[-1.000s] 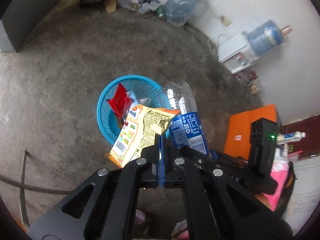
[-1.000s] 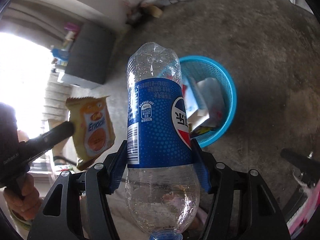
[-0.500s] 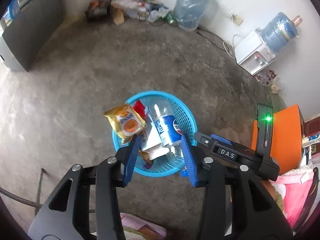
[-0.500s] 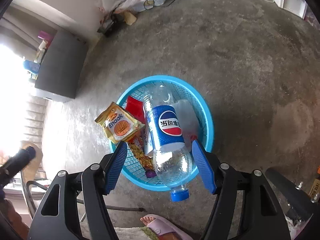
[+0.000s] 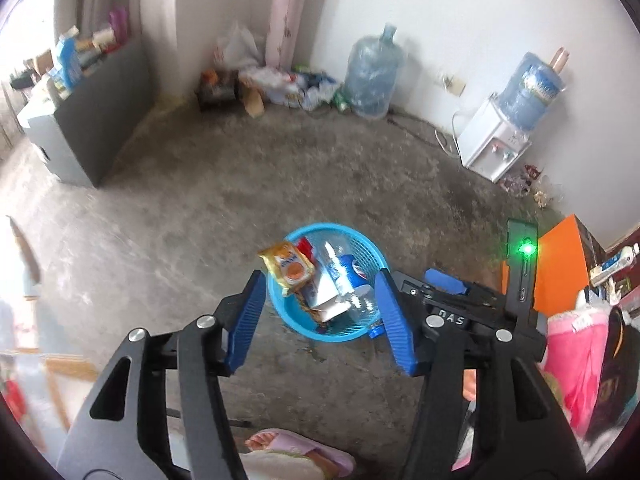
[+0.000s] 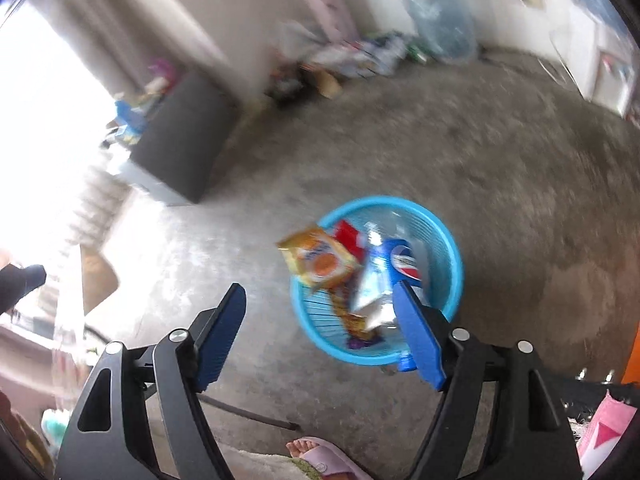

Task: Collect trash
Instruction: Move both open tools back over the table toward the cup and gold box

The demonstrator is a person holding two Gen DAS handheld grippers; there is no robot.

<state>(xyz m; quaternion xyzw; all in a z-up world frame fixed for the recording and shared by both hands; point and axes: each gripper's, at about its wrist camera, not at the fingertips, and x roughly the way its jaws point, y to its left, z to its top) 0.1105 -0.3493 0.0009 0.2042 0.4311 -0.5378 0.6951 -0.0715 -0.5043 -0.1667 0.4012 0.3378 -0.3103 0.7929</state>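
Moved: snack packet [image 5: 289,268] and cola bottle [image 5: 352,276] now lie in blue basket [image 5: 340,330] | left gripper [image 5: 320,316] fingers opening, empty | right gripper [image 6: 320,332] fingers opening, empty

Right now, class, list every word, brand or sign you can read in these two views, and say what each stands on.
"DAS": on the black body of the right tool, seen from the left wrist view.
Red, white and blue round logo, no readable letters: on the bottle in the blue basket.
Orange snack packet: print too blurred to read.
Water jug label: too blurred.
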